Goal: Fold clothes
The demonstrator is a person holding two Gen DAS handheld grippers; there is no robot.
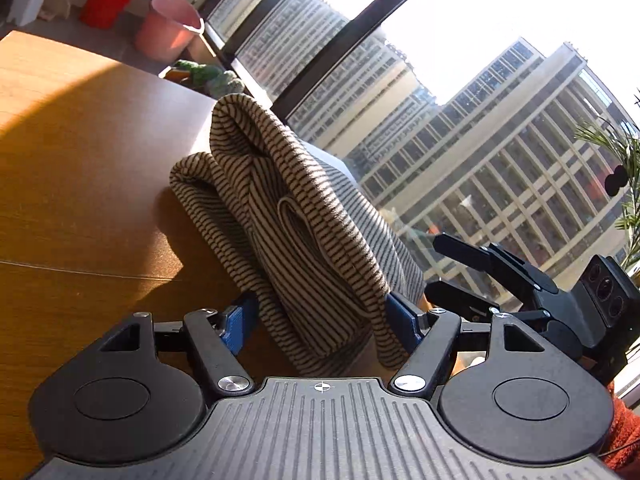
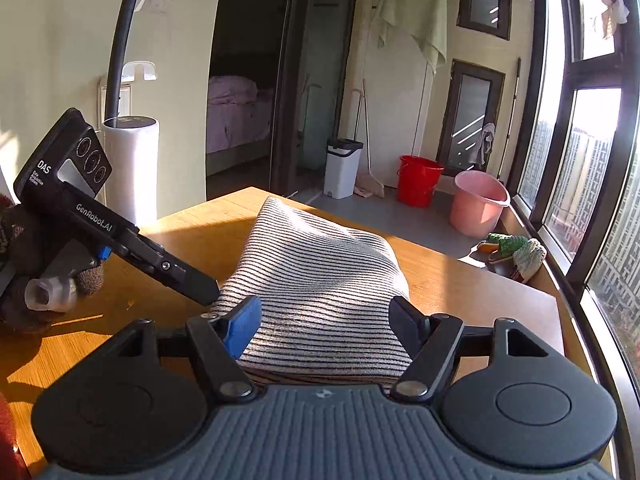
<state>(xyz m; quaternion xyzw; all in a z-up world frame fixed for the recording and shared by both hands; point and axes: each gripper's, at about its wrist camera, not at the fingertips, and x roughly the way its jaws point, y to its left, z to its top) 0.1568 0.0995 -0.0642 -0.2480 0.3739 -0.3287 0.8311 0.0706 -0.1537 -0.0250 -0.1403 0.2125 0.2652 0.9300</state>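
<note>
A cream garment with thin dark stripes (image 1: pixel 296 216) lies folded in a thick bundle on the wooden table (image 1: pixel 80 200). In the left wrist view its rolled edges rise between the blue pads (image 1: pixel 240 320) of my left gripper (image 1: pixel 320 320), which is open and straddles the bundle's near end. My right gripper (image 1: pixel 444 268) shows at the right with its black fingers apart. In the right wrist view the garment (image 2: pixel 320 264) lies flat and smooth on top. My right gripper (image 2: pixel 324 320) is open around its near edge. The tip of my left gripper (image 2: pixel 204 292) touches the garment's left edge.
Beyond the table (image 2: pixel 480 288) stand a pink bucket (image 2: pixel 478 208), a red bucket (image 2: pixel 420 184) and a white bin (image 2: pixel 342 168). Knitted slippers (image 2: pixel 516 252) lie by the tall windows (image 2: pixel 580 140). A white tower appliance (image 2: pixel 130 168) stands at the left. A plant (image 1: pixel 624 152) shows by the glass.
</note>
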